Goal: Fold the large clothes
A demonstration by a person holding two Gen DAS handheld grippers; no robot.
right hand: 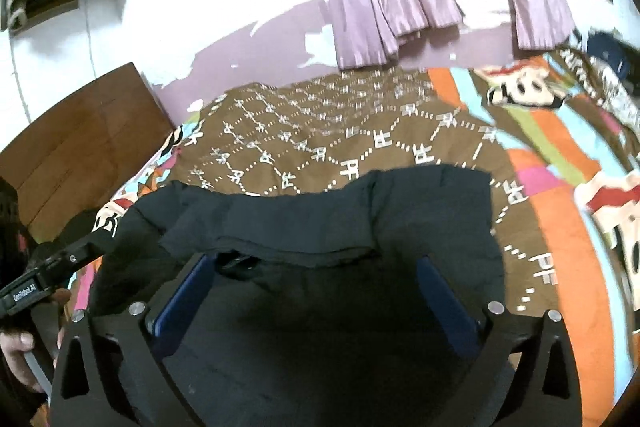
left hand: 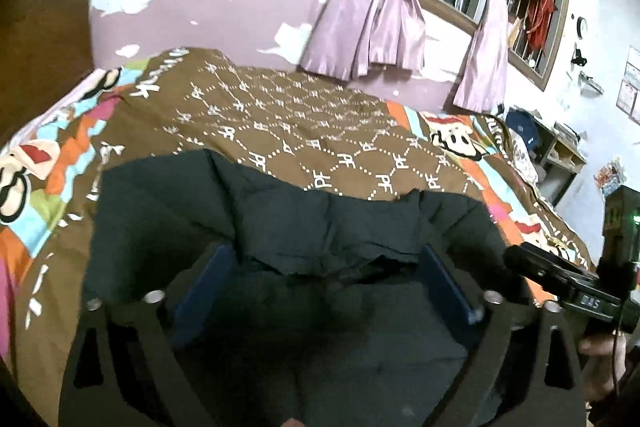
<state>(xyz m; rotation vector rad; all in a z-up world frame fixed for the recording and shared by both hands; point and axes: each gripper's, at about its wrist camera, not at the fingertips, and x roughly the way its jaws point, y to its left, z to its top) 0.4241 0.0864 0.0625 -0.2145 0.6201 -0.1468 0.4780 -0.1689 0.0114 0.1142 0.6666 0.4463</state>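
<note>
A large dark garment (left hand: 280, 219) lies on the bed with a folded layer whose raw edge runs across it (right hand: 320, 219). My left gripper (left hand: 326, 255) hovers just over that edge. Its blue pads (left hand: 208, 283) stand wide apart with nothing pressed between them. My right gripper (right hand: 316, 261) hangs open the same way over the garment, blue pads (right hand: 444, 291) clear of the cloth. Each view catches the other tool's black housing at its side: the right one (left hand: 560, 287) and the left one (right hand: 44, 279), which a hand (right hand: 16, 351) holds.
A brown patterned bedspread (left hand: 280, 115) with bright cartoon borders covers the bed beyond the garment. A wooden headboard (right hand: 80, 139) stands at the left. Knotted lilac curtains (left hand: 372, 19) hang over a barred window. A cluttered shelf (left hand: 560, 147) is at the far right.
</note>
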